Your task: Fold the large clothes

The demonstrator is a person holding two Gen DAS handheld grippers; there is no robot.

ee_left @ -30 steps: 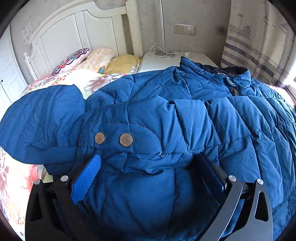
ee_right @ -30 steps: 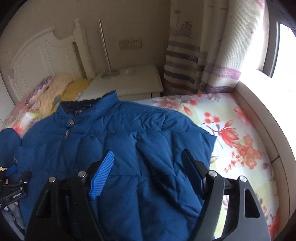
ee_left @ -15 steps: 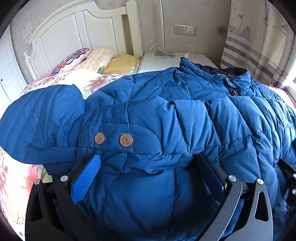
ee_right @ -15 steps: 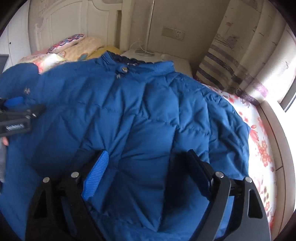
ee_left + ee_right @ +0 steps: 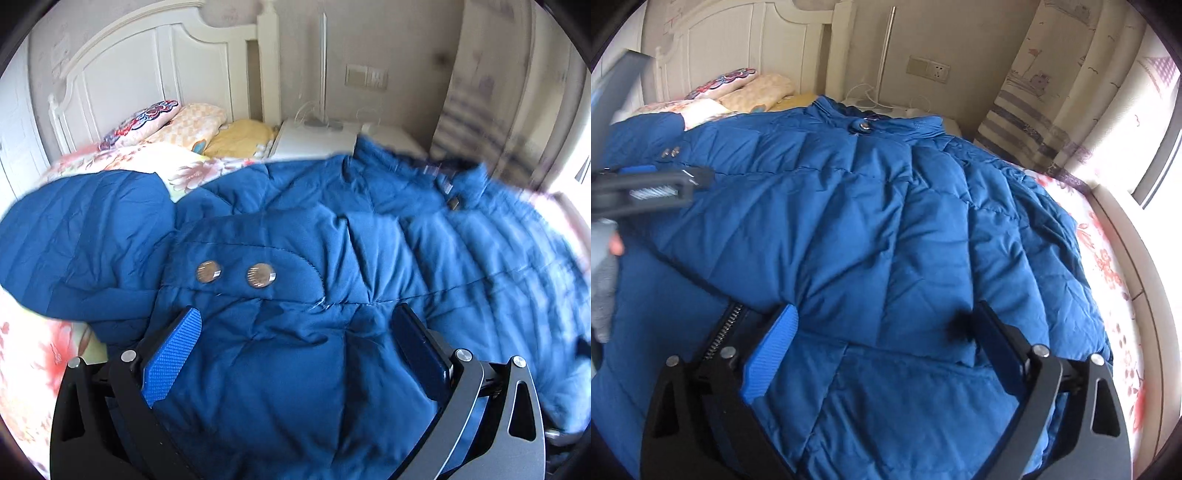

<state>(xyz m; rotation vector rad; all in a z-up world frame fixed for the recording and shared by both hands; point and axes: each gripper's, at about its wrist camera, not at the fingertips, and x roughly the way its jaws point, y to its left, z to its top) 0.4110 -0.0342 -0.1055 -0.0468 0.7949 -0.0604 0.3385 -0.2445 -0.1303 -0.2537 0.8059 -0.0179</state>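
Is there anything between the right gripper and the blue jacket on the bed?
Nothing visible. The right gripper sits directly over the blue jacket, its jaws just opened wide with only jacket fabric between them. The left gripper is off at the sleeve side, out of the way.

Blue quilted down jacket (image 5: 871,206) lies spread across the floral-sheeted bed (image 5: 1108,266), collar toward the white panelled headboard (image 5: 147,74). 1 sleeve cuff with 2 round metal snaps (image 5: 236,274) is folded over the jacket body, left of the collar. 3 pillows (image 5: 192,123) sit behind the jacket against the headboard. White nightstand (image 5: 314,136) stands right of the pillows, behind the collar; a wall socket (image 5: 929,69) is above it. Striped patterned curtain (image 5: 1034,92) hangs right of the nightstand. Open zipper edge (image 5: 722,332) lies at the near left of the right wrist view.
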